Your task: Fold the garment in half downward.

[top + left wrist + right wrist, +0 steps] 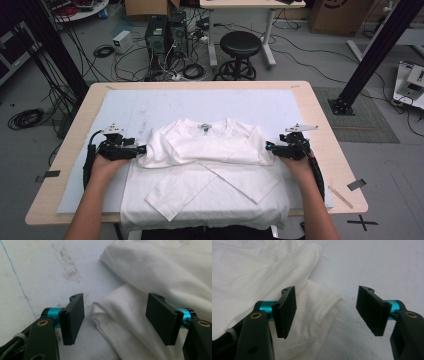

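Observation:
A white long-sleeved shirt lies on the pale mat, sleeves folded across its front and its lower part hanging over the near table edge. My left gripper sits at the shirt's left shoulder edge, jaws wide apart. In the left gripper view the folded shirt edge lies flat on the mat between the jaws of the left gripper, untouched by the pads. My right gripper is at the shirt's right edge, also open. In the right gripper view the shirt's corner rests loose between the jaws of the right gripper.
The mat covers a wooden table. A black stool, computer towers and cables stand on the floor beyond the far edge. A black frame post rises at the right. Bare mat lies behind the shirt.

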A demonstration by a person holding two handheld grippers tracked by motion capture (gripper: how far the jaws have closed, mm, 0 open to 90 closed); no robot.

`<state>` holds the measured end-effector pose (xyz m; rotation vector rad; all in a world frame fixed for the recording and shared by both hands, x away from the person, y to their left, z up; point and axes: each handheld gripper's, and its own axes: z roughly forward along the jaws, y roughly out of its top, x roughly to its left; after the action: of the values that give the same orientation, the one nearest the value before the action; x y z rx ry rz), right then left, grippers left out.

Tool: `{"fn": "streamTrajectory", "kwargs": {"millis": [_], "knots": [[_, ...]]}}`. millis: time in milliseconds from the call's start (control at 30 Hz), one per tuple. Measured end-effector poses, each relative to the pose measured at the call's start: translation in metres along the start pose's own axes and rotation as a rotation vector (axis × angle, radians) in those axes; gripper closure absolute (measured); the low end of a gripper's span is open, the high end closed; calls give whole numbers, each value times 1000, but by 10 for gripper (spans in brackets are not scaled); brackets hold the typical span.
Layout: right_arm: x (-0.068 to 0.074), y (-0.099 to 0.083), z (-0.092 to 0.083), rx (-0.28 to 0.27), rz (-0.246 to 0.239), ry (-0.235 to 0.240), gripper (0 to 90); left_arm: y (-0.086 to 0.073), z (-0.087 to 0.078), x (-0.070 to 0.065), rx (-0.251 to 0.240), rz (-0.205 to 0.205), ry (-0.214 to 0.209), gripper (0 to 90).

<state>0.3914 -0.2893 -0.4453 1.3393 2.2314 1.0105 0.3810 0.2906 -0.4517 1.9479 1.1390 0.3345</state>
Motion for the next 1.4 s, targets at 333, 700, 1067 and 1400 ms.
{"fn": "streamTrajectory", "kwargs": {"millis": [333, 700, 1067, 1400], "knots": [[5, -4, 3, 23, -18, 59, 664, 1, 5, -19, 11, 112, -16, 635], [16, 1, -2, 41, -139, 16, 869, 4, 6, -24, 6, 103, -28, 802], [8, 15, -4, 46, -186, -45, 872, 12, 15, -23, 8, 87, -19, 806], [-11, 30, -3, 30, -195, -93, 871, 31, 36, -25, 27, 91, -3, 817]]}}
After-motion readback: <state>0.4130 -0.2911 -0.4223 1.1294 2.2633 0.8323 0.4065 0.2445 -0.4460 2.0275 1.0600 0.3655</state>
